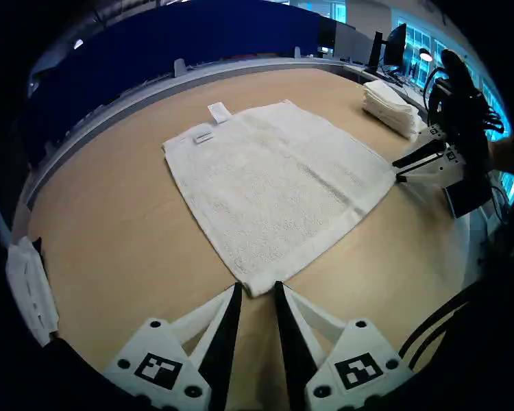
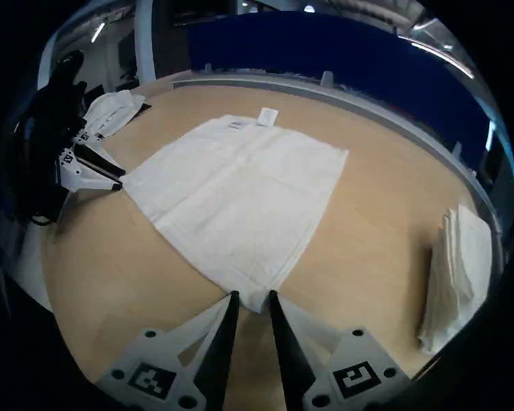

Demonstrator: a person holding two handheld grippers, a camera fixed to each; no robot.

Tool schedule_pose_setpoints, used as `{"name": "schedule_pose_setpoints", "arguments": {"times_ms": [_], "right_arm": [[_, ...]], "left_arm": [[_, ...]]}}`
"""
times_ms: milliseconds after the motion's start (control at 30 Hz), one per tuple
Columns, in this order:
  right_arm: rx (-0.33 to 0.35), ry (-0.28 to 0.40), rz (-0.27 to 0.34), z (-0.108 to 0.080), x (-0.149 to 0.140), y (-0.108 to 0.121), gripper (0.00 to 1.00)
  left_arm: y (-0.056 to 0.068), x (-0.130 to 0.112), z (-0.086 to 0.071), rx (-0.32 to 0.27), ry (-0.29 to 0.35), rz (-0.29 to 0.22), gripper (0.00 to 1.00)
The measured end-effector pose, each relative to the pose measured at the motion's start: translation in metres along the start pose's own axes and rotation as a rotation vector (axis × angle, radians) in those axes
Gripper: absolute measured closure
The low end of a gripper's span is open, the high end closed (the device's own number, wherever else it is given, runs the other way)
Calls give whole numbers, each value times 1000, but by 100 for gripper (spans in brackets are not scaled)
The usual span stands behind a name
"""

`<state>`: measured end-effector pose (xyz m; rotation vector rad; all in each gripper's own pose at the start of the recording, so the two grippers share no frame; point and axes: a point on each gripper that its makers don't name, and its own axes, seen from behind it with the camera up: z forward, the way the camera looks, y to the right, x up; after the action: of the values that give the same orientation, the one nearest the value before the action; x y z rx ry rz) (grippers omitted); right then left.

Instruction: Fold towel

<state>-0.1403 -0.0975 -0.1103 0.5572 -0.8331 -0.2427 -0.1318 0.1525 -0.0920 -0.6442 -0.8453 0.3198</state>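
Wooden table, spread towel, seemingly folded stack nearby

No legible text; towel tag too small to read.

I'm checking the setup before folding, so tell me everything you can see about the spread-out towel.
The towel is white terry-like cloth, roughly rectangular, spread flat on the wooden table with small tags at its far edge. One corner lies between the fingers of the left gripper, another between those of the right gripper.
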Motion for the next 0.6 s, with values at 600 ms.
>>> {"name": "schedule_pose_setpoints", "arguments": {"times_ms": [600], "right_arm": [[2,14,29,-5,10,-1,89]], "left_arm": [[6,-2,-6,6,-2,-53,92]]}}
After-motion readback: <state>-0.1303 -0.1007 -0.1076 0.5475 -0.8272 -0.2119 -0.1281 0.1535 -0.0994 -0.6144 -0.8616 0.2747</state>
